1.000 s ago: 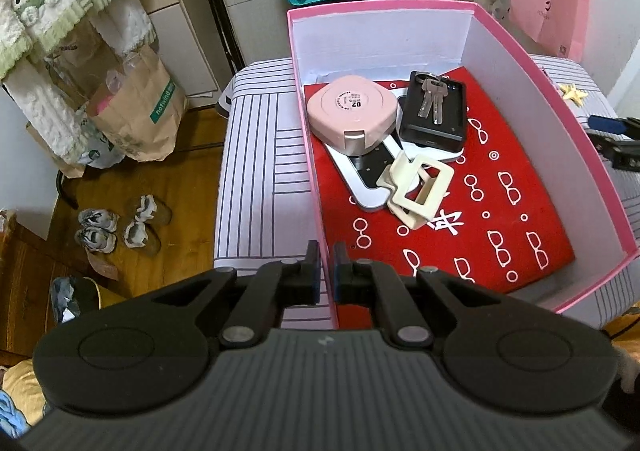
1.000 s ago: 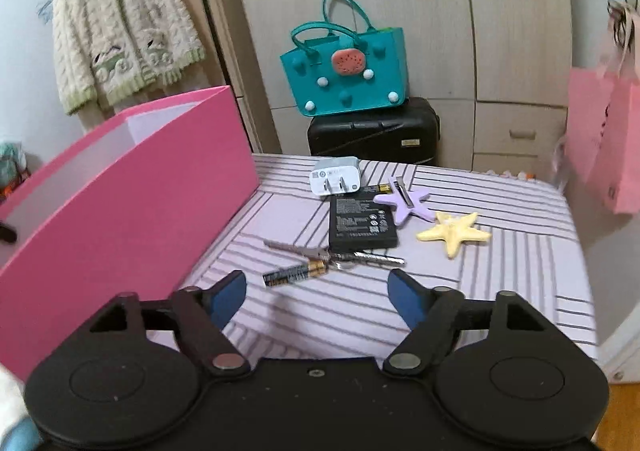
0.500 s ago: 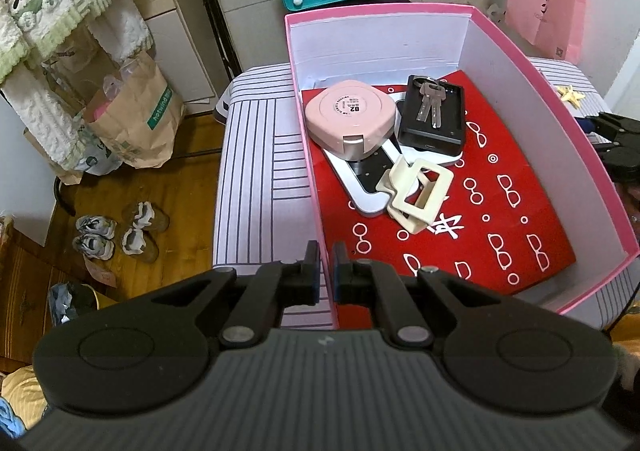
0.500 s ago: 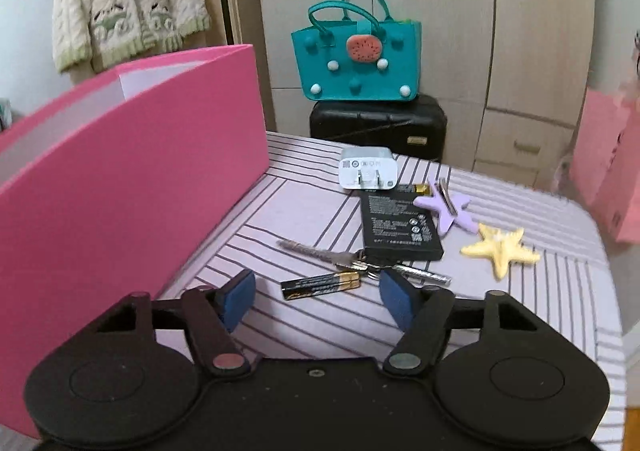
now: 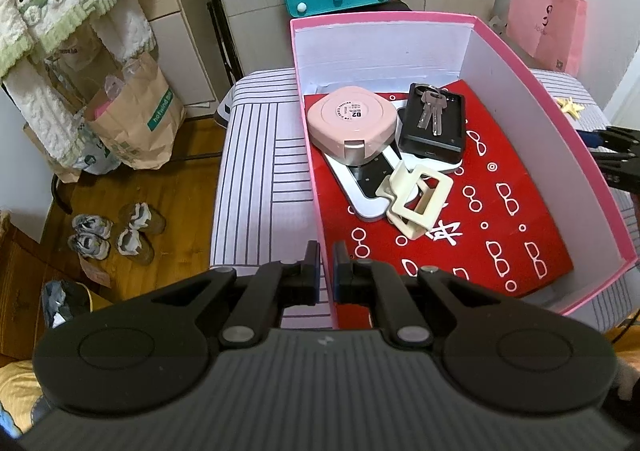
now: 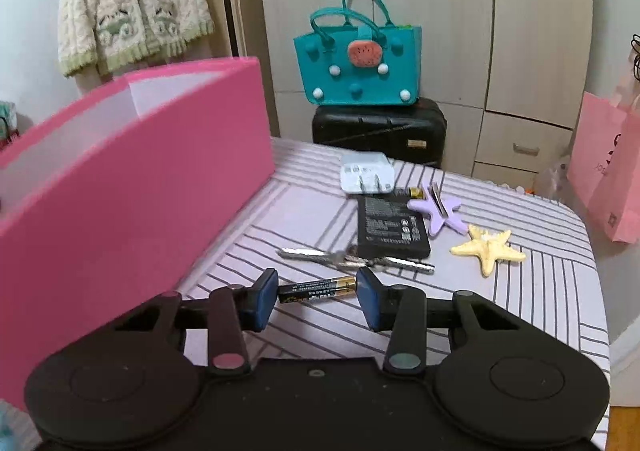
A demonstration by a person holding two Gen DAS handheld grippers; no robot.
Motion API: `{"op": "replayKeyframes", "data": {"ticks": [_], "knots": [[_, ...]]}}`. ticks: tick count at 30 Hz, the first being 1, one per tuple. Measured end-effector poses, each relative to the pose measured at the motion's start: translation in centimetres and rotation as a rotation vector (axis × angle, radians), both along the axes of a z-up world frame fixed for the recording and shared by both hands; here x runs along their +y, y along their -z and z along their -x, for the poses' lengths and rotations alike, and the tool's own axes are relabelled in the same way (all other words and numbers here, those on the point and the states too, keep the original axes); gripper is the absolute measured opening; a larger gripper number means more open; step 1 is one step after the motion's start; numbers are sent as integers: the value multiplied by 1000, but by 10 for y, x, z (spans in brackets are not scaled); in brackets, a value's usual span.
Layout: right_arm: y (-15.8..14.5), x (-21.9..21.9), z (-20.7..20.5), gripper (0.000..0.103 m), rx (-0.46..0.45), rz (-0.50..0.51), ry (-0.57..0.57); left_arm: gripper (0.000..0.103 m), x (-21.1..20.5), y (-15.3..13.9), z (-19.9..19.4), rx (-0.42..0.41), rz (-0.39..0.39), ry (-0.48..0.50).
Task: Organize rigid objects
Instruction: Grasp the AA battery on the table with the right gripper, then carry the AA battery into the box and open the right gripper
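Observation:
My left gripper (image 5: 326, 263) is shut on the near left wall of the pink box (image 5: 316, 171). Inside lie a pink round case (image 5: 352, 123), a black power bank (image 5: 434, 131) with keys (image 5: 431, 109) on it, a cream hair clip (image 5: 416, 203) and a white flat device (image 5: 368, 187) on a red sheet. My right gripper (image 6: 316, 297) is open, its blue pads either side of a black-and-gold battery (image 6: 318, 289) lying on the striped table. Beyond lie keys (image 6: 352, 257), a flat black battery (image 6: 390, 221), a white charger (image 6: 366, 173), a purple star clip (image 6: 438, 207) and a yellow starfish (image 6: 488, 247).
The pink box wall (image 6: 132, 187) stands close on the right gripper's left. A teal bag (image 6: 356, 67) sits on a black suitcase (image 6: 380, 127) behind the table. A pink paper bag (image 6: 604, 171) hangs at right. Shoes (image 5: 116, 231) and paper bags (image 5: 128, 115) lie on the floor at left.
My right gripper has moved forward and down so the battery now sits between its pads, which have narrowed. My left gripper stays shut on the box wall.

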State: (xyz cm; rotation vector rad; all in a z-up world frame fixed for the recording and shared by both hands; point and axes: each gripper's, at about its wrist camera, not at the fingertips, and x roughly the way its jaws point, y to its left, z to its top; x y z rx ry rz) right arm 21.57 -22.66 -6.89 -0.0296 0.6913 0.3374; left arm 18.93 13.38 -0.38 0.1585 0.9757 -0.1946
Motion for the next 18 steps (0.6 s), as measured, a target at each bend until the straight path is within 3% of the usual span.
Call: {"op": "replayKeyframes", "data": {"ticks": [5,11,15,18], "knots": [[-37,3,20,48,-64,-92,-39,5,0,0,-2,15,0,9],[-95,37,39,48,-135,-158,-261,5,1,1,-1,10,8,6],[-110,73,32,48,-71,-145,-414,6,4,1,0,6,29,0],[-104,105,21,48,-2,-72,-497,6,5,1,0,0,38,0]]}}
